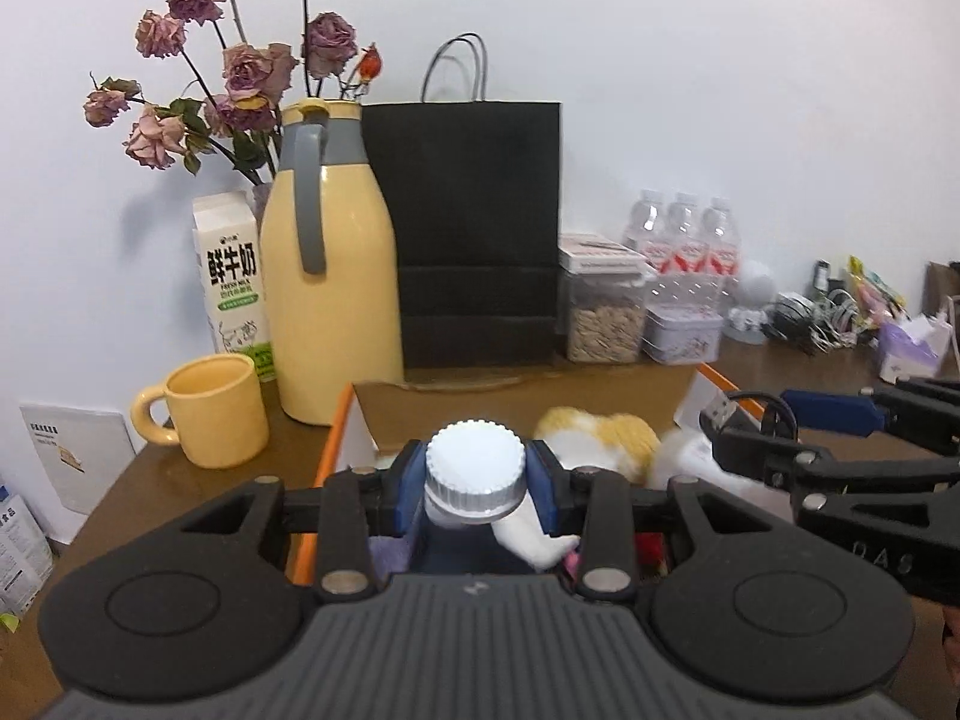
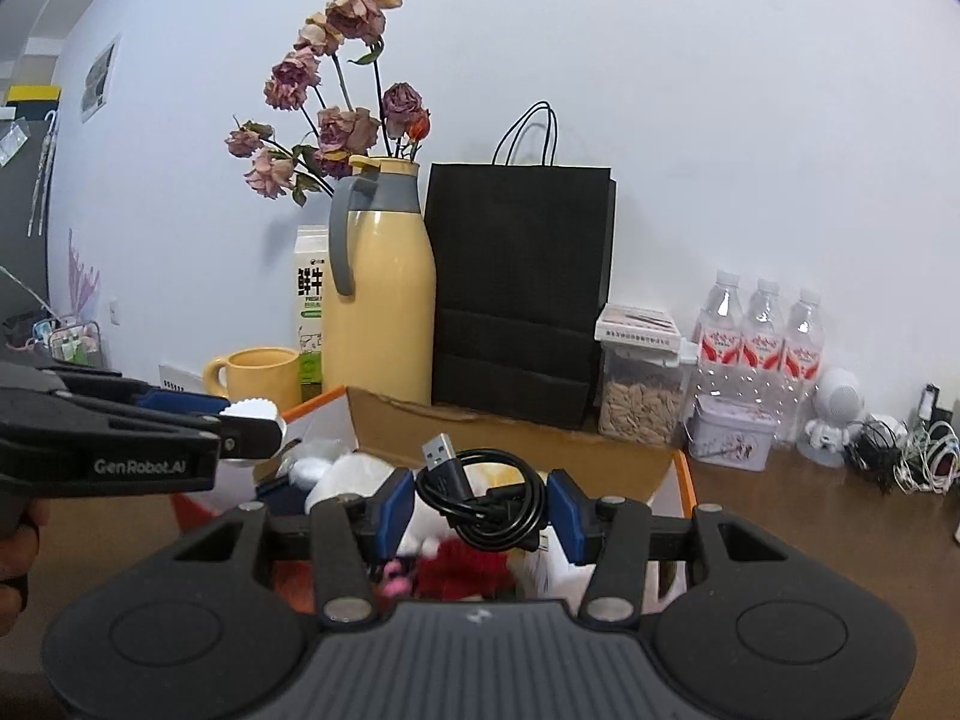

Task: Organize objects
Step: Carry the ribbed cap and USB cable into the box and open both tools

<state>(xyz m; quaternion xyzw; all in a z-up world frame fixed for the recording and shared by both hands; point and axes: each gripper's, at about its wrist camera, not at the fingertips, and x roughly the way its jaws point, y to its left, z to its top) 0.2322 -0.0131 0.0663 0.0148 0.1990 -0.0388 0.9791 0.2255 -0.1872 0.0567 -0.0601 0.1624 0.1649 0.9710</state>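
My left gripper (image 1: pixel 476 480) is shut on a bottle with a white ribbed cap (image 1: pixel 476 465), held upright above the orange-edged cardboard box (image 1: pixel 336 438). My right gripper (image 2: pixel 482 501) is shut on a coiled black USB cable (image 2: pixel 480 498), its plug (image 2: pixel 438 450) sticking up to the left. Each gripper shows in the other's view: the right gripper (image 1: pixel 798 420) at the far right with the cable, the left gripper (image 2: pixel 240 420) at the left with the white cap (image 2: pixel 252 408). Both hang over the box, which holds a white and yellow plush toy (image 1: pixel 606 432) and red fluffy things (image 2: pixel 462 570).
Behind the box stand a yellow thermos jug (image 1: pixel 330 276), a yellow mug (image 1: pixel 210 408), a milk carton (image 1: pixel 231 276), dried roses (image 1: pixel 240 72), a black paper bag (image 1: pixel 474 228), a seed jar (image 1: pixel 603 312), a tin (image 1: pixel 684 333) and water bottles (image 1: pixel 690 240). Tangled cables (image 2: pixel 900 450) lie far right.
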